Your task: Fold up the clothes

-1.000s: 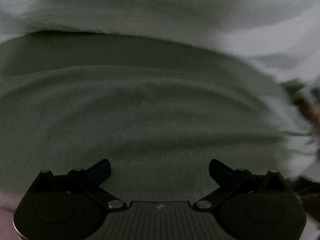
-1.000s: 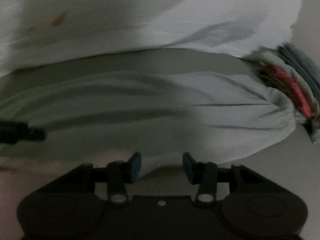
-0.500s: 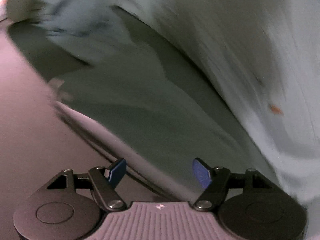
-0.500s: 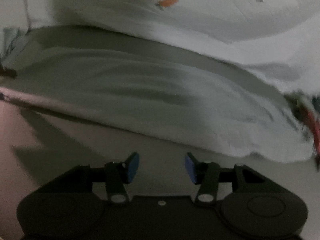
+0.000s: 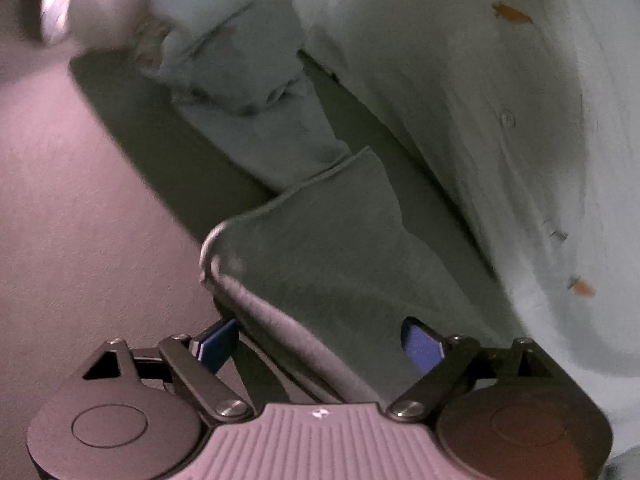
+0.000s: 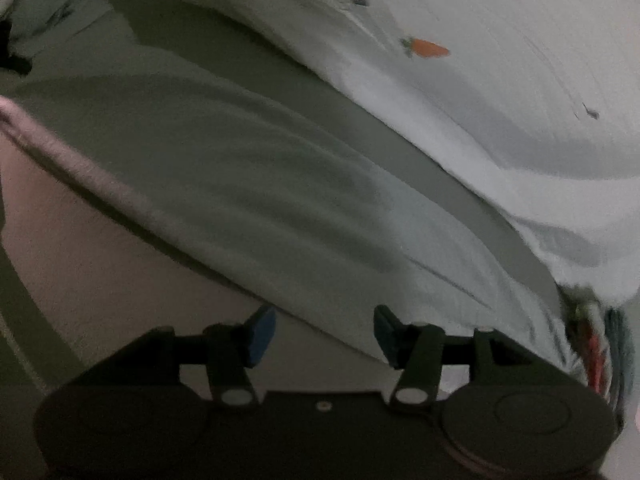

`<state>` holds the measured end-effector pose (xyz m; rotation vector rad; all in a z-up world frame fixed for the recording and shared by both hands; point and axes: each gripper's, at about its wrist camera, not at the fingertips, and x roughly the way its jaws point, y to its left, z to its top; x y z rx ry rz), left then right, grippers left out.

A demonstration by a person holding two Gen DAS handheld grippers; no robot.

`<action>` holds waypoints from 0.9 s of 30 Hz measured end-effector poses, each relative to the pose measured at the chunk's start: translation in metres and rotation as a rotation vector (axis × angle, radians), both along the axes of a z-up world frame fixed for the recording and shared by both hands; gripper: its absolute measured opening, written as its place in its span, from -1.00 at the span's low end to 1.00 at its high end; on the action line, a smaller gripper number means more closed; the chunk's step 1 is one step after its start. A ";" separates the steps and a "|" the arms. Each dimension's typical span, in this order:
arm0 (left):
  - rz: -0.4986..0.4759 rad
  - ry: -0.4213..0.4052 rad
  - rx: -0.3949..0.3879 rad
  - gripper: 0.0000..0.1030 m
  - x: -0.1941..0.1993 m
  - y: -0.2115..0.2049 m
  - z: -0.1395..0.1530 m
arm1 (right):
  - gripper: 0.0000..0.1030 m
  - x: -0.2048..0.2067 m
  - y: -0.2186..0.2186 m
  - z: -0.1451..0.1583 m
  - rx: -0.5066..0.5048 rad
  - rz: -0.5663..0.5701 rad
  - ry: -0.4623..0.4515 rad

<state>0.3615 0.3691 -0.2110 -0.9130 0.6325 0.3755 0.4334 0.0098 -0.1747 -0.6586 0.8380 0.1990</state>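
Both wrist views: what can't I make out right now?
- Left wrist: far end of the garment is motion-blurred.
- Left wrist: left gripper jaws are open around the folded edge; contact unclear.
- Right wrist: colourful stack is blurred and cut off by the frame edge.

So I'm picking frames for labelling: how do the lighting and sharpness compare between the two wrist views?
Left wrist view: dim with a pinkish cast, the grey garment fairly sharp near the open left gripper, the far end smeared, fisheye corners black. Right wrist view: darker, the right gripper almost a silhouette, cloth edges softly blurred, the carrot print on the white fabric still readable.
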 end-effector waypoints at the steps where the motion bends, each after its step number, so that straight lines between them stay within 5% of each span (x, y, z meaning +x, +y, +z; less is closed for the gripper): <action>1: 0.020 -0.012 -0.022 0.73 -0.004 0.003 -0.001 | 0.12 0.000 0.003 -0.002 -0.006 0.018 0.008; 12: 0.193 -0.086 -0.001 0.84 -0.011 0.014 -0.002 | 0.13 0.002 0.029 -0.010 -0.018 0.178 0.029; 16: 0.177 -0.011 0.105 0.74 0.001 0.000 0.004 | 0.13 0.008 0.027 -0.012 -0.008 0.167 0.037; 22: 0.208 0.114 0.185 -0.86 0.014 -0.008 0.006 | 0.13 0.002 0.036 -0.014 0.009 0.152 0.028; 27: 0.188 0.093 0.161 -0.97 0.026 -0.004 0.023 | 0.12 0.001 0.031 -0.010 0.041 0.098 0.010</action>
